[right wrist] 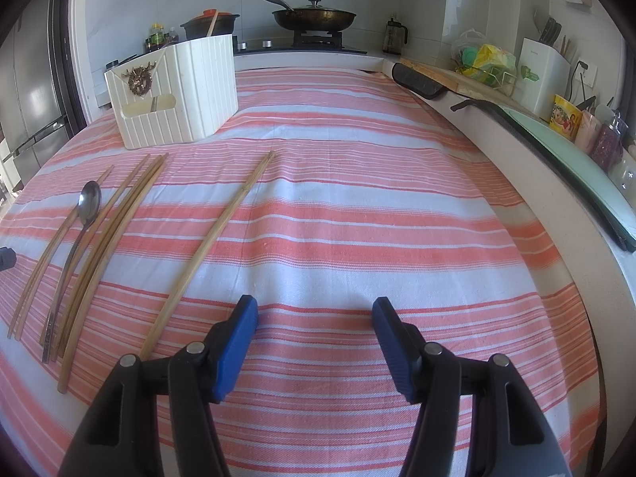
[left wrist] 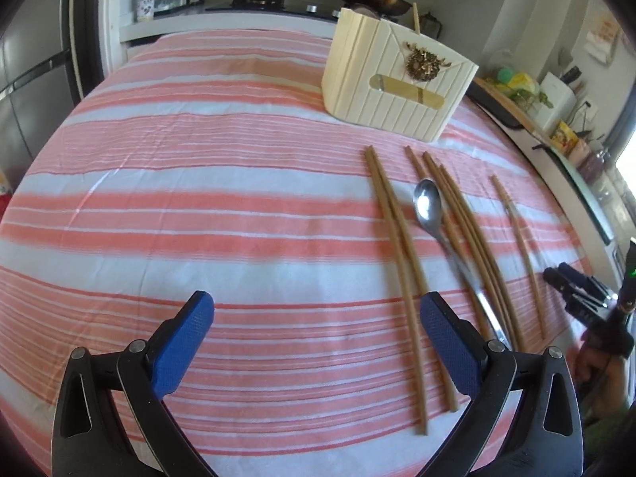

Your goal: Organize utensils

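Note:
Several wooden chopsticks (left wrist: 401, 262) and a metal spoon (left wrist: 429, 206) lie on the striped cloth, in front of a cream utensil holder (left wrist: 393, 79). My left gripper (left wrist: 318, 314) is open and empty, just left of the chopsticks' near ends. In the right wrist view the holder (right wrist: 175, 91) stands at the far left, with the spoon (right wrist: 87, 202) and chopsticks (right wrist: 115, 234) below it and one pair (right wrist: 214, 246) lying apart. My right gripper (right wrist: 314, 314) is open and empty, right of that pair. The right gripper also shows in the left wrist view (left wrist: 588, 298).
The pink and white striped cloth (right wrist: 357, 206) covers the table. A counter (right wrist: 497, 119) runs along the right with bottles, a knife block and bags. A stove with a wok (right wrist: 314, 18) and a pot stands behind. A fridge (right wrist: 35, 91) is at the left.

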### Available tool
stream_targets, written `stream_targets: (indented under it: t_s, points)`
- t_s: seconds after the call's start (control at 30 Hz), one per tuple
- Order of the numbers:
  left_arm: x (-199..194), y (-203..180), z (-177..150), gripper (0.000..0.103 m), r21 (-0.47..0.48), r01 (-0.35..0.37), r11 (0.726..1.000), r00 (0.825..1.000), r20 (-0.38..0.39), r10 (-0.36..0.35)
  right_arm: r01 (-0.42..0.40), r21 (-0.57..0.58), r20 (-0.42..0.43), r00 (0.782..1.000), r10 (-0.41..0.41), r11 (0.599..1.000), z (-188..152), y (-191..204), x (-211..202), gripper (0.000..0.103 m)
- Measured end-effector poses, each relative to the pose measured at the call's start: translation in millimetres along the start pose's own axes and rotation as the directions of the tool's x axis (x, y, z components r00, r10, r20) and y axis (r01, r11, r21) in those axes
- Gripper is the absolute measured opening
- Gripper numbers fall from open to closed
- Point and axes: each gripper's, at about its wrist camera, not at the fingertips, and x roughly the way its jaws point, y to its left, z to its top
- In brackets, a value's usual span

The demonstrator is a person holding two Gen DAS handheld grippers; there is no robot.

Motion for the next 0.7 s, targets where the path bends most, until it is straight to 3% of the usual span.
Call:
stream_targets:
  t_s: [0.3,0.47,0.7]
  points:
    - [34,-35,7,0.103,0.161,-0.113,0.98,0.991,-0.046,0.122,-0.004,0.003,0.001,1.0,0.004,1.0,0,-1,0,0.061]
    - [38,-26,8,0.103,0.156,-0.155,0.976,0.986,-0.04,0.163,-0.005,0.003,0.0,1.0,0.005,1.0,0,-1,0,0.061]
    - [46,-31,16,0.103,0.175,-0.156,0.972,0.986,-0.03,0.164,-0.008,0.007,0.0,1.0,0.008,1.0,0,-1,0,0.061]
